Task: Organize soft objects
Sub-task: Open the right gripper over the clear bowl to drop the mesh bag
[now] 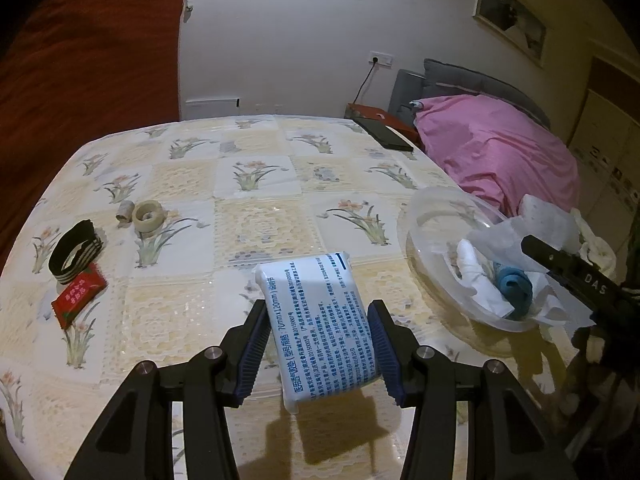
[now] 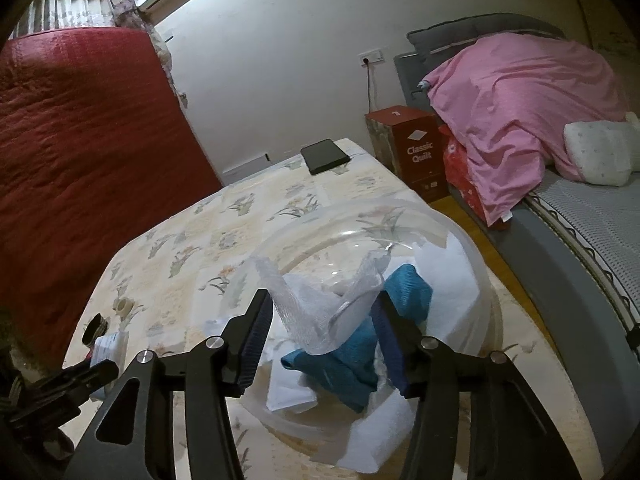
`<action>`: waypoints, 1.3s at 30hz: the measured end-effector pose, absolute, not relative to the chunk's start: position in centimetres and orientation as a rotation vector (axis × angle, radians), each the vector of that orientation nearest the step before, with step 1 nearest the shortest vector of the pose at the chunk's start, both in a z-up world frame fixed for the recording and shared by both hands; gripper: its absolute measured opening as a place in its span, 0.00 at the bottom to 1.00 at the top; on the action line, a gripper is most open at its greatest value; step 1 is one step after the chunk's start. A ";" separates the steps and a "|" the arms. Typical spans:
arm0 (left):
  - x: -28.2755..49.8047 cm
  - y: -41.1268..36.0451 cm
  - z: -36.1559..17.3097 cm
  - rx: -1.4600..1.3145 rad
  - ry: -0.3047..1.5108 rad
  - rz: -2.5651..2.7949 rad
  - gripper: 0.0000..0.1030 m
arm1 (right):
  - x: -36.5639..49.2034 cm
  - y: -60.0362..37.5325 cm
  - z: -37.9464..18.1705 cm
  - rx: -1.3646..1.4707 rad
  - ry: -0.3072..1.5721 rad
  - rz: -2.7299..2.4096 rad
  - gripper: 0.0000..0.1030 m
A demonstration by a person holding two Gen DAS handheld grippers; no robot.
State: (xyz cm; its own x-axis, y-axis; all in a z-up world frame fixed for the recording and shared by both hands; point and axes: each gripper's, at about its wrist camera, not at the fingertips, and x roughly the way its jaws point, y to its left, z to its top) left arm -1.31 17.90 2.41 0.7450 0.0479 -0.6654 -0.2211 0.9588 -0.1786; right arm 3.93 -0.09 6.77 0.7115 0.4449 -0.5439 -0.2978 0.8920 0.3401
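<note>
My left gripper (image 1: 318, 312) is shut on a white soft pack with blue print (image 1: 316, 292), held a little above the flowered tablecloth (image 1: 256, 184); its shadow falls underneath. To the right sits a clear plastic bowl (image 1: 424, 216) holding a blue cloth (image 1: 514, 284) and white cloths. In the right wrist view my right gripper (image 2: 324, 300) hangs over that bowl (image 2: 472, 264), shut on a crumpled piece of bubble wrap (image 2: 308, 320). The blue cloth (image 2: 344, 356) and white cloths (image 2: 448, 280) lie below it.
At the table's left lie a black striped elastic band (image 1: 74, 250), a red packet (image 1: 78, 300), a tape roll (image 1: 148, 216) and a small bandage roll (image 1: 125, 212). A black flat case (image 1: 386, 134) lies at the far edge. A bed with a pink quilt (image 2: 520, 108) stands to the right.
</note>
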 end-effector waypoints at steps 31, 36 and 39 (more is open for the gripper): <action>-0.4 15.7 2.6 -0.231 0.724 0.100 0.51 | 4.9 -1.9 5.3 0.198 0.716 0.339 0.62; 0.2 15.2 2.9 -0.227 0.717 0.082 0.51 | 5.3 -1.0 4.4 0.148 0.756 0.345 0.65; 0.5 14.7 3.2 -0.220 0.711 0.069 0.51 | 5.3 -0.7 4.2 0.131 0.758 0.350 0.67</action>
State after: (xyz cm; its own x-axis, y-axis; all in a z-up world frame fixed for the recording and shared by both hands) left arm 0.48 14.68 3.23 0.7563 -0.0124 -0.6542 -0.1370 0.9746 -0.1769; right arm 5.31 -0.74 4.16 0.6719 0.3563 -0.6493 -0.2624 0.9343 0.2411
